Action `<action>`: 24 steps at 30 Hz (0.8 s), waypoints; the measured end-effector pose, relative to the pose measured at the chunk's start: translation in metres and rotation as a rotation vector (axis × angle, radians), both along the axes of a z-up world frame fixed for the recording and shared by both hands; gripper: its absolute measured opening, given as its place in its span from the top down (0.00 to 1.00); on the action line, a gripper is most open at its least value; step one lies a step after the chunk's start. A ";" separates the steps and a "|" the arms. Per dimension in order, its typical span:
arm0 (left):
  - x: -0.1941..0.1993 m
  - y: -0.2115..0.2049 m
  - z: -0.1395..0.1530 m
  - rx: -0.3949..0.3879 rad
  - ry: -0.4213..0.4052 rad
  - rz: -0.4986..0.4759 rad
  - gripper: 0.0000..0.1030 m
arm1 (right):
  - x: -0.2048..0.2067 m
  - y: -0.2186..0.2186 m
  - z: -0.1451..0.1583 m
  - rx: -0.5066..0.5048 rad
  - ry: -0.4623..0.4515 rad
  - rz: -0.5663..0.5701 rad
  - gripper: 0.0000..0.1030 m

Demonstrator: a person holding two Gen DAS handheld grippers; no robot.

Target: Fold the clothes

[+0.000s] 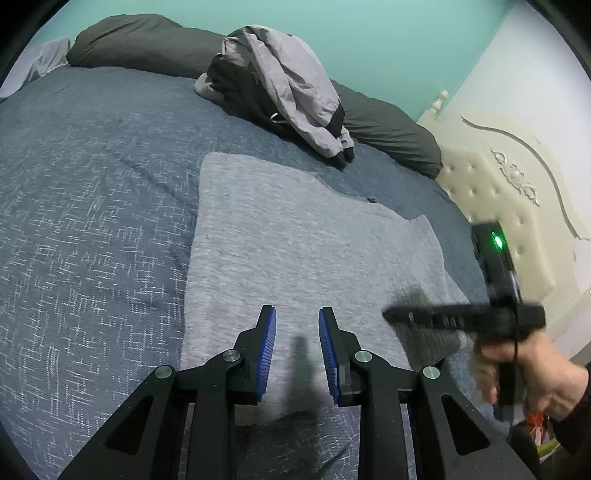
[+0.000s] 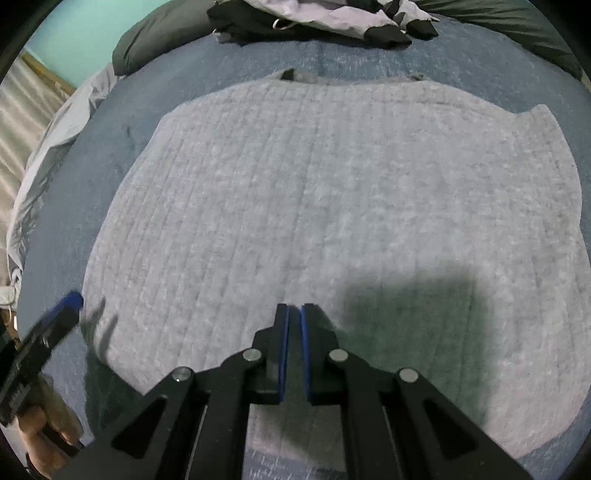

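- Left wrist view: A grey knitted sweater (image 1: 295, 240) lies flat on the blue bed cover (image 1: 92, 203), in the middle and right of the frame.
- Its left edge runs straight and neat. No sleeve sticks out on that side, so I think at least one side may be tucked in. I cannot be sure.
- I cannot tell how far the folding has got. A sweater lying this flat could be just spread out, or partly folded.
- The left gripper (image 1: 297, 347) hangs above the near edge of the sweater at the bottom of the frame. Its jaws are apart and hold nothing.
- At the right edge a hand (image 1: 535, 369) holds the right gripper (image 1: 461, 317). It is blurry here.
- A grey and black jacket (image 1: 280, 92) sits in a loose heap at the top, against the dark pillows (image 1: 140, 40). It is not folded.
- Right wrist view: The sweater (image 2: 314, 203) fills most of the frame. It looks soft, with long ribbed lines, smooth and without big wrinkles. Its collar is at the top.
- The right gripper (image 2: 294, 347) is at the bottom middle, over the sweater's near part. Its jaws are almost closed, with only a thin gap, and no cloth is between them.
- The jacket (image 2: 325, 18) pile shows at the top edge.
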State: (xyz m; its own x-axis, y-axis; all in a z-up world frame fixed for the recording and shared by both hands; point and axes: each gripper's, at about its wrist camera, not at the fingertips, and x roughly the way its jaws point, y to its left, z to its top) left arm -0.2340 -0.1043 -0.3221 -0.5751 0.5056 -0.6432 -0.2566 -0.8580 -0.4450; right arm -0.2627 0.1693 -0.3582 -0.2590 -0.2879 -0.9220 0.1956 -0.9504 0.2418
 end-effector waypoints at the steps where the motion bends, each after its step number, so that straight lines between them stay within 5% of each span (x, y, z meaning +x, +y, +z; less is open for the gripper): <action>1: 0.000 -0.001 0.000 0.000 0.000 0.003 0.75 | 0.008 -0.003 0.000 0.007 -0.002 0.022 0.95; 13: 0.004 -0.003 -0.001 -0.003 0.001 0.002 0.75 | 0.075 0.010 -0.007 0.026 -0.024 0.076 0.95; 24: -0.005 -0.020 -0.010 0.030 -0.026 0.037 0.75 | -0.011 0.005 0.000 0.046 0.008 -0.002 0.95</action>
